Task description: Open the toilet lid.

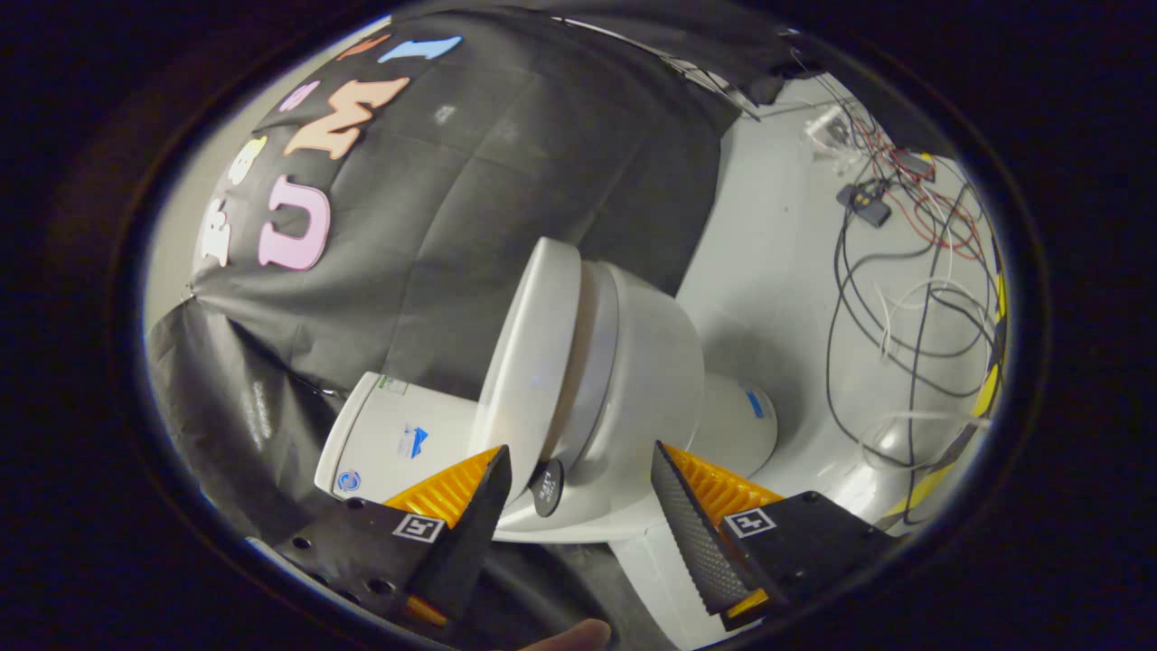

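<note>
The view is rolled sideways, so the white toilet appears lying on its side. Its lid (529, 353) rests down against the seat (592, 362), over the bowl (655, 380). The tank (389, 443) stands just beyond one fingertip, against the black cloth wall. My gripper (578, 452) is open, with the hinge end of the lid and a small black round part (546, 488) in the gap between the fingers. Neither finger touches the lid, and nothing is held.
The toilet's base (741, 425) stands on a pale grey floor (768, 271). Loose black, white and red cables (904, 298) sprawl over the floor beyond the bowl. Yellow-and-black tape (985, 389) marks the floor's edge. A person's fingertip (569, 637) shows behind the gripper.
</note>
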The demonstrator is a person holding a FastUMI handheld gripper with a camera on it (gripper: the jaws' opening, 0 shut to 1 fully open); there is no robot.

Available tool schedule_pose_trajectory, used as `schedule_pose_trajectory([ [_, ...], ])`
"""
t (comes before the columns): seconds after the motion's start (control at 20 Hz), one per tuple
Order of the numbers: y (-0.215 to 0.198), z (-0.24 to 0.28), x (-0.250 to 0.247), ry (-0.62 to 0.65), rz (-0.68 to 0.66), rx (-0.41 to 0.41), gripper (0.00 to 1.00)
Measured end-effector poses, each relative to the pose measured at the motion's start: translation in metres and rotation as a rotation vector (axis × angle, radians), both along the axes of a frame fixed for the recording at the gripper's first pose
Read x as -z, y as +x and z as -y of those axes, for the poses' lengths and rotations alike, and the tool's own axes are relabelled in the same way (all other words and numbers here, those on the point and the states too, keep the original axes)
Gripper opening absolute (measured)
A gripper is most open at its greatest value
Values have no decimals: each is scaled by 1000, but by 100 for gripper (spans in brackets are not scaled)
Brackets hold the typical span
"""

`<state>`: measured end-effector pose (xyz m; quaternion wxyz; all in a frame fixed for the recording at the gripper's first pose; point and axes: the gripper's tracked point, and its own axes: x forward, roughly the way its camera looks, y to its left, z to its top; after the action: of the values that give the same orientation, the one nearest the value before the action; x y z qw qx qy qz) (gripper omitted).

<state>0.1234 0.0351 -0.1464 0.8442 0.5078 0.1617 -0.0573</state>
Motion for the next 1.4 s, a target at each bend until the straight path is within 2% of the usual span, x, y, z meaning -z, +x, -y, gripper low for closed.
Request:
schedule_pose_trajectory([
  [0.15,10,-16,12,64,-45,-25,73],
  [0.45,29,-25,1,124,-59,37,27],
  [0.55,28,-24,2,111,-69,60,27],
  [0.75,24,-25,2,108,-116,18,27],
  [0.9,23,-20,-1,85,-151,31,27],
  [0.95,28,-19,-1,87,-108,49,20],
  [1.0,34,-20,4,88,-123,35,12],
  [1.05,28,-19,-3,105,-115,54,5],
  [1.2,26,-19,-7,107,-118,62,5],
  [1.4,26,-20,-12,90,-153,124,5],
])
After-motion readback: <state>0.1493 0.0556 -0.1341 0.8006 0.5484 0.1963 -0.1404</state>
